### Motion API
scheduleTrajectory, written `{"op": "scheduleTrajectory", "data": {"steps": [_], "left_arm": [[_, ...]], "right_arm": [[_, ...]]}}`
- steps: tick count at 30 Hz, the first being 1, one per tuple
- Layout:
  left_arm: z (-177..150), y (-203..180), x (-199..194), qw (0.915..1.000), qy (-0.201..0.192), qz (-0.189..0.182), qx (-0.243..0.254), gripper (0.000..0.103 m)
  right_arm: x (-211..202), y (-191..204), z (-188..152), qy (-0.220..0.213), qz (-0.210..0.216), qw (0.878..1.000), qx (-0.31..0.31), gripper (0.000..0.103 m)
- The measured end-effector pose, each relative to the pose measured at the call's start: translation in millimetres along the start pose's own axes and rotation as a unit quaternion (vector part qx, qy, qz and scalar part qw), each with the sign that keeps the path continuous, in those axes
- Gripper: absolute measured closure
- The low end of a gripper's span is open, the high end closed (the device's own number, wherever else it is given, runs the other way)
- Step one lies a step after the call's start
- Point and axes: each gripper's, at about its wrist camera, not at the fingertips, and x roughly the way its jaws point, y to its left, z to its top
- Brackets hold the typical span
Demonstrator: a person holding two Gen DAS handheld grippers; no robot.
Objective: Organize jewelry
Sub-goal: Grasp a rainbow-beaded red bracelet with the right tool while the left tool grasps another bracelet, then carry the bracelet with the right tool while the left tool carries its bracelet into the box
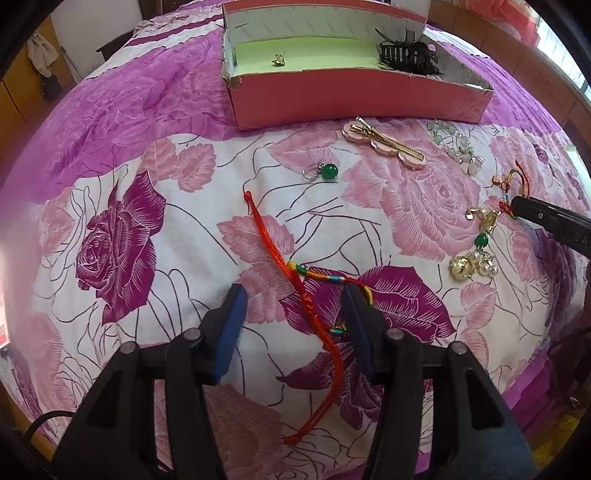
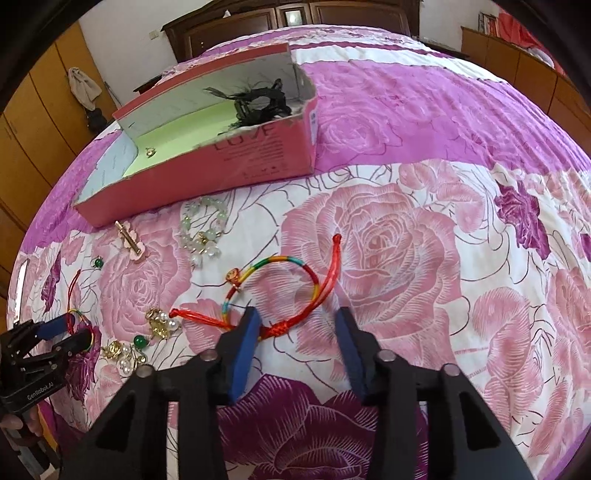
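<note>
A pink box (image 1: 354,94) with a green floor stands on the bed and holds a small gold earring (image 1: 278,60) and a black hair claw (image 1: 408,53). My left gripper (image 1: 293,295) is open low over a red and rainbow cord bracelet (image 1: 314,280) that lies between its fingers. My right gripper (image 2: 297,315) is open over a second rainbow cord bracelet (image 2: 275,280) with a gold charm. The box also shows in the right wrist view (image 2: 207,166). The left gripper (image 2: 70,332) shows at the left edge there.
On the floral bedspread lie a green bead earring (image 1: 325,171), a pink and gold hair clip (image 1: 384,144), a pale green bead bracelet (image 1: 454,142), and gold, pearl and green bead earrings (image 1: 474,254). Wooden wardrobes and a headboard (image 2: 295,16) ring the bed.
</note>
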Motion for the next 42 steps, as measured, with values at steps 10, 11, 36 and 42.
{"op": "scheduleTrajectory", "data": {"steps": [10,11,36,42], "left_arm": [[-1.4,-9.7,-11.3,0.9997,-0.016,0.003,0.018,0.094],[-2.2,-9.2,-12.2,0.9997,-0.017,0.004,0.017,0.101],[26.3,5.0,-64.5,0.9922,-0.117,-0.035,-0.025,0.103],[42.4,4.8,-75.0,0.9890,-0.143,-0.033,-0.019,0.103]], "right_arm": [[-5.6,10.9,-1.3,-0.009,0.006,1.000,-0.021,0.091],[-6.7,10.6,-1.6,-0.011,0.008,1.000,-0.021,0.092],[-61.8,-2.3,6.4,-0.116,0.091,0.989,0.015,0.097],[-71.0,2.1,14.2,-0.133,0.095,0.987,0.004,0.097]]}}
